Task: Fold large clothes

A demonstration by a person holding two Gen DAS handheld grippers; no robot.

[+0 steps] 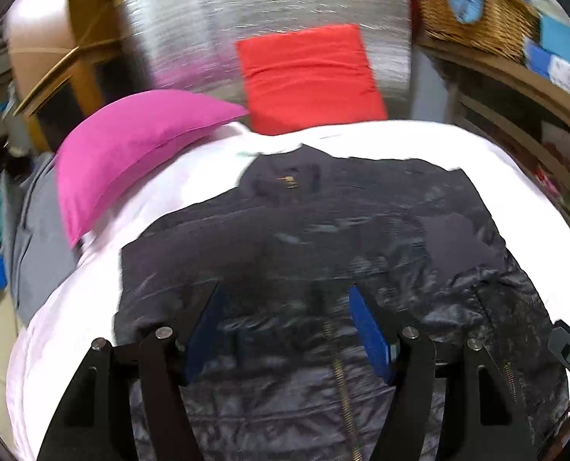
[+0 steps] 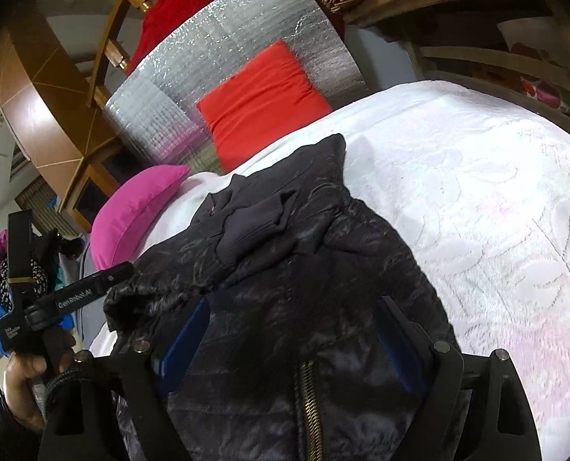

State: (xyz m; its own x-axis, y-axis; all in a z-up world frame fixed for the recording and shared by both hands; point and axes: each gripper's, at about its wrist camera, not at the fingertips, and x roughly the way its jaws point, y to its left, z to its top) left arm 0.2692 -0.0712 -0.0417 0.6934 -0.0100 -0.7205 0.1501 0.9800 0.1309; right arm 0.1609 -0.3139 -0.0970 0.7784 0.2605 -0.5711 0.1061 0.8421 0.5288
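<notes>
while both claws hang over the hem: the jacket lies flat on the bed, collar far, hem near.
jacket: dark, shiny, quilted; brass zip runs up the middle, away from the cameras; one side looks already folded in, with a sleeve bunched on top.
long axis: straight ahead from both claws, hem to collar, in line with the zip.
left claw: spread wide, blue pads either side of the zip, nothing gripped; whether the tips touch cloth i cannot tell.
right claw: spread wide too, straddling the zip at the near edge, empty by the look of it; contact unclear.
nearer hand: neither by much; the two sit side by side at the hem, the left claw's body showing at the left of the right view.
likely next move: pinch the hem at both points and carry it forward toward the collar.
risk: slick fabric may slip out of the pads.
beyond: pink pillow and red cushion past the collar.
</notes>
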